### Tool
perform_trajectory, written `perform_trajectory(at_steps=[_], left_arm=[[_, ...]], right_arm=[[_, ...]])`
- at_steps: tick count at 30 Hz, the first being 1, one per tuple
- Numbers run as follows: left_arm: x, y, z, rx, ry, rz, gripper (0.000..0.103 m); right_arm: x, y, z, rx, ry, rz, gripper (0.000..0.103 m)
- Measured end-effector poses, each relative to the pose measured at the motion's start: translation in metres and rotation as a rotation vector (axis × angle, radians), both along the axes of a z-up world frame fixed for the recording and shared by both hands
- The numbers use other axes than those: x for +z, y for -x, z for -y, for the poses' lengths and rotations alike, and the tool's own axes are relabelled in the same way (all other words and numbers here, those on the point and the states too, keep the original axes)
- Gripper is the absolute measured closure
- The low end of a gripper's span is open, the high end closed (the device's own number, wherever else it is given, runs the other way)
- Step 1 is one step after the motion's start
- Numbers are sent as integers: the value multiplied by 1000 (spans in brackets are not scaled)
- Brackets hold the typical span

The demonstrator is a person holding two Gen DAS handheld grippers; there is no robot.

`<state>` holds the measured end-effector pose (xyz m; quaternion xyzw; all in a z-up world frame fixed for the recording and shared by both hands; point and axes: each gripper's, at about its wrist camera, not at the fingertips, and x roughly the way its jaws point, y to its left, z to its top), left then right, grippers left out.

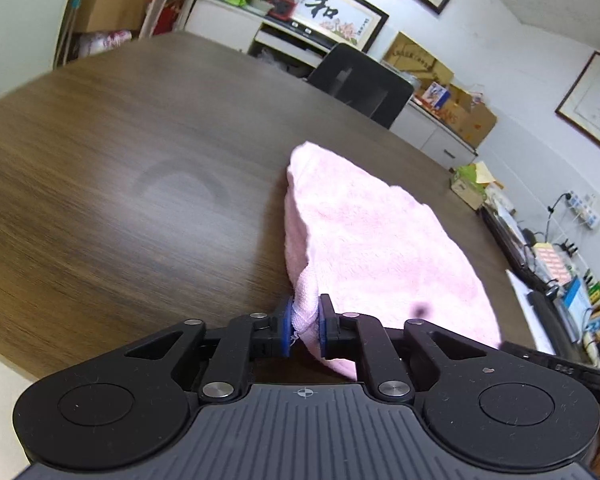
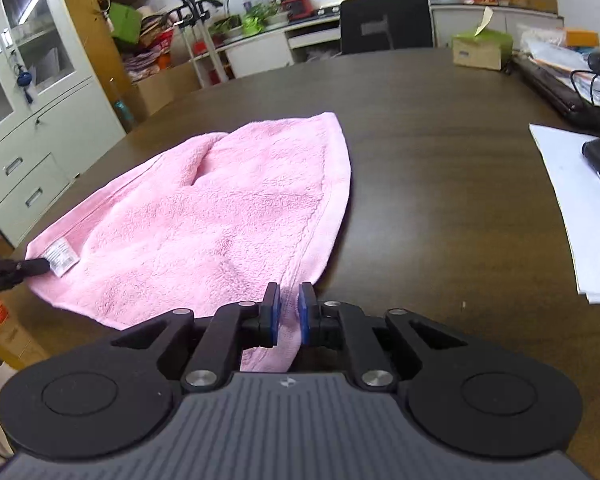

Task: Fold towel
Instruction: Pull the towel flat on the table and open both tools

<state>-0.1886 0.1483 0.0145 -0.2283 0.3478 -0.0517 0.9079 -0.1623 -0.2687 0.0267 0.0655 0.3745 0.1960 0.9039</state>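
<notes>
The left gripper [image 1: 305, 326] has its blue-padded fingers clamped on one near corner of the fluffy pink terry towel [image 1: 376, 240]; the right gripper [image 2: 289, 314] is clamped on the other near corner. Beyond both grippers, the towel extends across the dark wood-grain table [image 2: 440, 152], its far end resting on the surface. A black office chair [image 2: 386, 22] stands behind the table's far edge.

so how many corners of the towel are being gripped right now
2. The left gripper pinches one near corner of the pink towel, the right gripper pinches the other. The far corners lie free on the table.
</notes>
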Motion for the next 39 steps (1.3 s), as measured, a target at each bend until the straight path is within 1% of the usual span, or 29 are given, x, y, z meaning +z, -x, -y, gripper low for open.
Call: perform_trajectory(at_steps=[1,2,3,5,6,7,8,10,12,14,16,18,19,22,25,28,30,32,35,39], left_arm=[[1,1,-6,18,-2,-10,75],[1,2,-13,44,-4,-22,72],[0,3,-20,70,-5,-35,68],[0,5,-31,119,-21,-48,66],[3,5,-38,154,-45,-51,66],[6,4,-41,166,-60,-49,66],[9,1,-42,158,-68,-43,66],[24,-19,-38,109,-102,-16,66],[37,-44,-19,39,-147,23,65],[47,-67,3,-25,-190,49,60],[52,-98,34,-110,-243,50,52],[48,-123,61,-171,-324,52,48],[46,-134,72,-192,-358,50,48],[29,-169,91,-217,-442,-1,49],[11,-193,93,-229,-449,-62,51],[-1,-199,90,-210,-471,-97,50],[-3,-195,88,-199,-480,-99,50],[-4,-181,86,-156,-481,-121,50],[-2,-159,88,-96,-496,-150,49],[3,-133,87,-55,-489,-169,49]], right_arm=[[3,3,0,2,18,-2,84],[6,5,1,1,33,2,84],[10,6,1,-9,56,21,84],[19,8,1,-27,101,73,83],[23,6,0,-22,106,89,83],[27,3,-1,-18,110,105,83],[31,-2,-4,-8,109,117,83],[35,-21,-14,26,92,129,82],[36,-41,-26,50,75,123,81],[37,-70,-44,72,50,97,81],[36,-95,-61,112,39,59,81],[31,-113,-76,126,39,21,79],[28,-122,-83,137,55,-2,78],[19,-138,-95,128,122,-45,78],[13,-144,-96,115,172,-57,78],[10,-148,-89,116,172,-58,78],[10,-149,-82,98,175,-65,79],[11,-146,-74,57,200,-68,79],[8,-126,-54,-32,216,-56,78],[8,-103,-37,-49,204,-55,78]])
